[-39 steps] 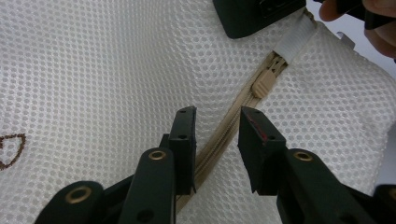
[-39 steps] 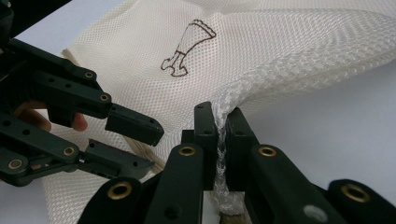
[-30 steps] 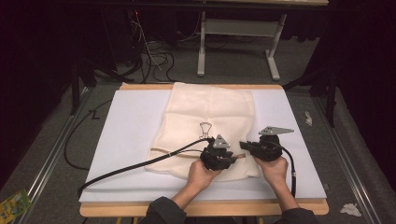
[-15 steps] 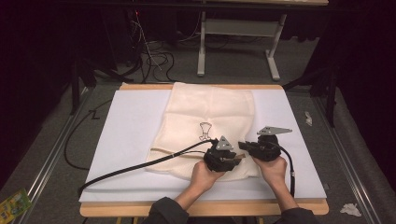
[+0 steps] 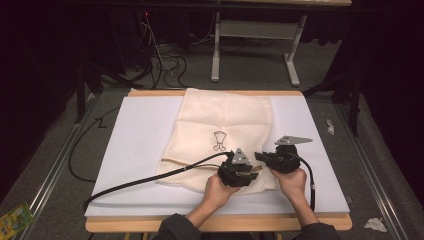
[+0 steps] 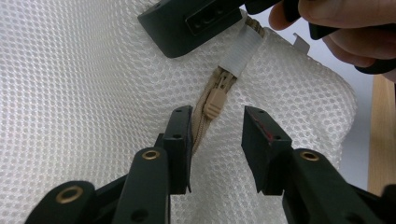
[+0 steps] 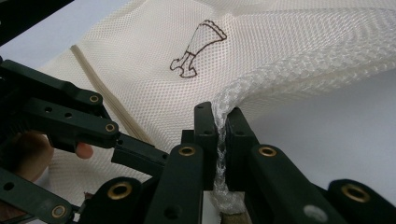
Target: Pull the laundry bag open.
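My right gripper [image 7: 219, 123] is clamped tight on a bunched fold of the cream mesh bag [image 5: 225, 120] — the netting is squeezed into a thin ridge between the two jaws, right at the bag's near edge. My left gripper [image 6: 215, 125] stands with its jaws well apart, one on each side of the tan zipper pull [image 6: 212, 103], touching nothing that I can see. The zipper [image 6: 205, 116] runs away from the pull toward a white fabric tab [image 6: 240, 49], where my other gripper's black body sits on the mesh. From above, both my hands lie close together at the bag's near right corner. The bag lies flat on the white table cover [image 5: 140, 135], its small dark printed figure [image 5: 219, 140] just beyond my grippers. Past the table's far edge, a grey stand [image 5: 255, 30] rests on the floor.
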Motion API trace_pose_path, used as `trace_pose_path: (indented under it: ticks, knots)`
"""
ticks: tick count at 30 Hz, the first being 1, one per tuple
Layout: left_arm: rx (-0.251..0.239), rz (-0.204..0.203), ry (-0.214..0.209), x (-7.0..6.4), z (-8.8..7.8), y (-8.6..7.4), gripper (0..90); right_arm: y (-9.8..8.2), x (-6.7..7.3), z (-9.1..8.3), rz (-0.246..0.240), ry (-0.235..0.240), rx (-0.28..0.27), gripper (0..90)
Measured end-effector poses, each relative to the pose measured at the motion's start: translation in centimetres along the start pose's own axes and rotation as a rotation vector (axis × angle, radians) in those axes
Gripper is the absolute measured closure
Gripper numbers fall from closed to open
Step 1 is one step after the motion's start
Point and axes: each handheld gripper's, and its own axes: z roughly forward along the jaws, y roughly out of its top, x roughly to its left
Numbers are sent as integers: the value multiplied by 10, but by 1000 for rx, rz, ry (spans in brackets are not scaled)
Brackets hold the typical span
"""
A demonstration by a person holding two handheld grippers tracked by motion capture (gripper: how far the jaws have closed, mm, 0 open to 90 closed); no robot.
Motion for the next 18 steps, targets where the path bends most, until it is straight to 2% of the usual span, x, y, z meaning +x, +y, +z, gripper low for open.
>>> trace_pose_path:
  ticks: [4, 7, 11, 18]
  knots:
    - [-2, -1, 9, -1, -1, 0, 641, -1, 0, -1, -5, 1, -1, 874]
    - [-2, 20, 21, -4, -3, -1, 642, -1, -1, -1, -3, 0, -2, 874]
    - [0, 17, 7, -5, -2, -2, 644, -2, -1, -1, 3, -1, -3, 874]
    - [3, -38, -21, 2, 6, -2, 638, -3, 0, -1, 6, 7, -1, 874]
